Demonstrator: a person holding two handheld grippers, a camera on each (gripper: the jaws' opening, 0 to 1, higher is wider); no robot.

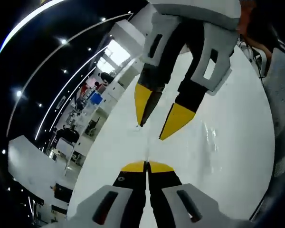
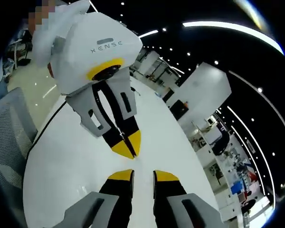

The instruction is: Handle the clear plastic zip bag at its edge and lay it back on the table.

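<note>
Over a white table point(image 1: 237, 104), my two grippers face each other tip to tip. My left gripper point(image 1: 146, 165) rises from the bottom of the left gripper view with its yellow-tipped jaws pressed together. I cannot make out anything between them. Opposite it, my right gripper point(image 1: 151, 131) hangs open a short way off. In the right gripper view, that right gripper point(image 2: 143, 173) shows a clear gap between its jaws, and the shut left gripper point(image 2: 129, 151) points down at it. Faint glints on the tabletop may be the clear zip bag point(image 1: 211, 137), lying flat to one side of both grippers.
A grey mesh chair point(image 2: 9, 137) stands by one side of the table point(image 2: 66, 156), and its back point(image 1: 281, 95) also edges the left gripper view. Beyond the table's far end are office desks, people point(image 1: 102, 80) and a white partition point(image 2: 204, 90).
</note>
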